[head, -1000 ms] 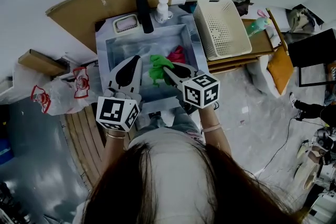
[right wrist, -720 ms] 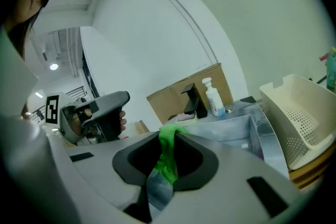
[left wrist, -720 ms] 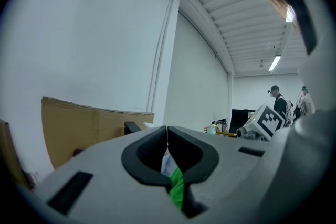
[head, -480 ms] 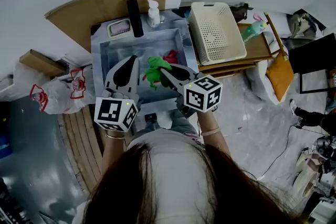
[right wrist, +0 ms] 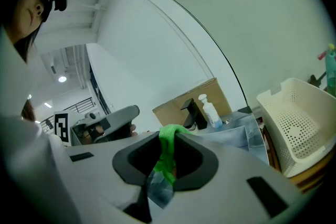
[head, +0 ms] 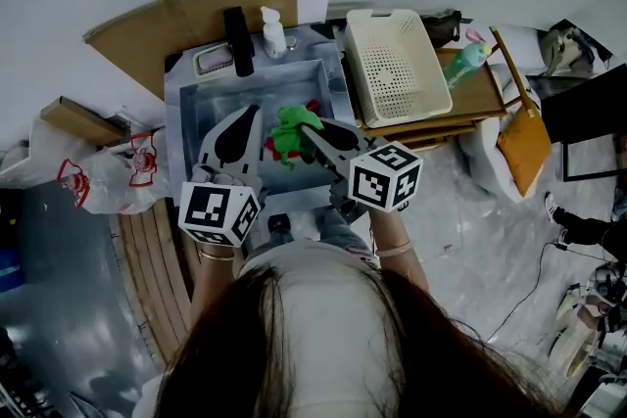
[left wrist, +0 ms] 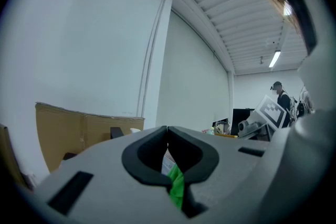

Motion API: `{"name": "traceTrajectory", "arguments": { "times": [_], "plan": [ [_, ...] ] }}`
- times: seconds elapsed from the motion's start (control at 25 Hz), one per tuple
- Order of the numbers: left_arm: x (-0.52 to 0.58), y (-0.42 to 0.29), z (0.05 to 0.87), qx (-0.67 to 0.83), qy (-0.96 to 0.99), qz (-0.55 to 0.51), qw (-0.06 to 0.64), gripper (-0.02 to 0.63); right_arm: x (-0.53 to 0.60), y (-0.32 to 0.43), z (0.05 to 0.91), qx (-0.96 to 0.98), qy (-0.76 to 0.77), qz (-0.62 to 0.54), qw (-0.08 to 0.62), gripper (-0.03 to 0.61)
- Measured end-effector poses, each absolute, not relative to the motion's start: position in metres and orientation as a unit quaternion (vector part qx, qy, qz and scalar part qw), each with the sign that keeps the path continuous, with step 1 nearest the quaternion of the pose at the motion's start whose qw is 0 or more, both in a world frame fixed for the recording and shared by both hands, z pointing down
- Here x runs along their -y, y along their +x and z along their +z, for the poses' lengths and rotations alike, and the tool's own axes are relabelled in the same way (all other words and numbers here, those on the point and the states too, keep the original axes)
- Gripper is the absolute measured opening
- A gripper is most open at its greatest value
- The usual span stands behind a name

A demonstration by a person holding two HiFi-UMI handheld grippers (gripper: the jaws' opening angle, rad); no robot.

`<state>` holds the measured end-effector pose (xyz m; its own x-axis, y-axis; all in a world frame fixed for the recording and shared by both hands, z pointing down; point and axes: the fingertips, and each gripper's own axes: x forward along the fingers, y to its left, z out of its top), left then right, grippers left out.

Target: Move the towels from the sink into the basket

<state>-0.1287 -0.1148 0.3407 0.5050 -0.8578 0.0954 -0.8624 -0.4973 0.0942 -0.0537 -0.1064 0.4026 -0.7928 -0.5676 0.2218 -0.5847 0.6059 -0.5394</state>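
Observation:
My right gripper [head: 302, 128] [right wrist: 170, 134] is shut on a bright green towel [head: 287, 134] [right wrist: 167, 157], which hangs in a bunch over the near right part of the steel sink [head: 196, 103]. Behind the green towel, a red towel [head: 313, 106] shows in the sink. My left gripper [head: 253, 111] [left wrist: 167, 128] hovers just left of the green towel with its tips together and nothing pinched. A strip of green shows through the gap behind its pads. The cream perforated basket [head: 392, 64] [right wrist: 302, 134] stands right of the sink.
A black faucet [head: 236, 42], a soap bottle [head: 271, 32] and a small tray [head: 213, 62] line the sink's back edge. Cardboard [head: 186, 10] leans behind. A green spray bottle [head: 460, 64] stands right of the basket. A plastic bag [head: 127, 171] lies on the floor, left.
The right gripper has risen with the green towel, drawing it up from the middle of the sink toward its near right side. The left gripper has drifted along beside it.

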Motion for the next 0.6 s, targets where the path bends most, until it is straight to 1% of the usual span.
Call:
{"name": "traceTrajectory", "arguments": {
  "times": [0.24,0.6],
  "plan": [
    [0.117,-0.103,0.336,0.494,0.867,0.022,0.062,0.008,0.109,-0.025,0.389,0.898,0.316,0.305,-0.013,0.080],
    [0.126,-0.064,0.334,0.490,0.870,0.027,0.058,0.008,0.119,0.019,0.379,0.894,0.325,0.307,-0.034,0.080]
  ]
}}
